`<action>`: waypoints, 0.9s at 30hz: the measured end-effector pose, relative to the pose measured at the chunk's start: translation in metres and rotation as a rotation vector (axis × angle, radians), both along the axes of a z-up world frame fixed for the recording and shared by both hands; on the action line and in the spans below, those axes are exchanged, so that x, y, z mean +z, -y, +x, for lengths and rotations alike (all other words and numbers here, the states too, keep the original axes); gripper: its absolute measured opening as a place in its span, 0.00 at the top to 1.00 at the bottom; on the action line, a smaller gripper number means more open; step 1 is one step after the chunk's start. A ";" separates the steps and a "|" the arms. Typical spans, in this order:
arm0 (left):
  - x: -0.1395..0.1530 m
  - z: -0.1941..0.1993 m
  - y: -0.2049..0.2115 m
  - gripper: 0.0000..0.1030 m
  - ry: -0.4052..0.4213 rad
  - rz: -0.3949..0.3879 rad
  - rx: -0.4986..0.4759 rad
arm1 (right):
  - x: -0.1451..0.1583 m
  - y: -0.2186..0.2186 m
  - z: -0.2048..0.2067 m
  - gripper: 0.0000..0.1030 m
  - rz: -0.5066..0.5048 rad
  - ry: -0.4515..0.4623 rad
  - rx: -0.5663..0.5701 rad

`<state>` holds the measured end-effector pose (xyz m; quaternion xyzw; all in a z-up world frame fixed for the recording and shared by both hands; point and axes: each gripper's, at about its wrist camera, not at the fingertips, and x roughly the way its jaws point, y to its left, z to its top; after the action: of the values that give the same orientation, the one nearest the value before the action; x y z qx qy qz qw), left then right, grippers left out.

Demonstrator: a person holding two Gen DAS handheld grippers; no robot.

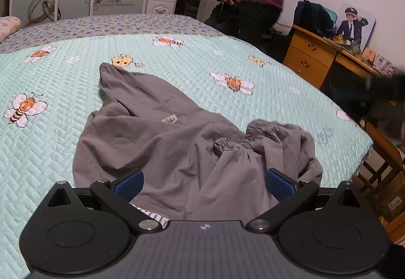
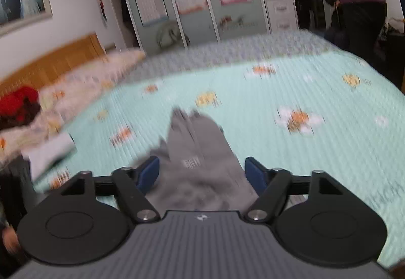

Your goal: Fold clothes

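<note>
Grey garment: a thin, limp, crumpled grey fabric garment (image 1: 162, 142) is judged light, soft and slippery.
Hold: gathered cuffs (image 1: 224, 146) are suggested.
Tongs: left tongs (image 1: 203, 185) and right tongs (image 2: 201, 175) are spread, nothing pinched.

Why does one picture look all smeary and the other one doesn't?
Right wrist view: the mint quilted bedspread with bees and the crumpled grey garment are streaked with motion blur, though the right claw stays fairly sharp. Left wrist view: the same garment and bedspread look crisp. Both views bend straight edges at the sides, a fisheye effect.
</note>
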<state>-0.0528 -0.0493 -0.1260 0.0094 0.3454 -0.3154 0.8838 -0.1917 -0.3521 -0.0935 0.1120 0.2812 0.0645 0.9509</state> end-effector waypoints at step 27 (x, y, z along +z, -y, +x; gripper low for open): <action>-0.037 0.031 0.108 0.06 -0.216 -0.007 -0.258 | -0.152 0.084 0.006 0.86 0.474 -0.250 -0.257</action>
<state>-0.0214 -0.1574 -0.1632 0.0164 0.4332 -0.4267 0.7937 -0.1858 -0.4357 -0.2456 0.3729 0.3570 -0.0068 0.8565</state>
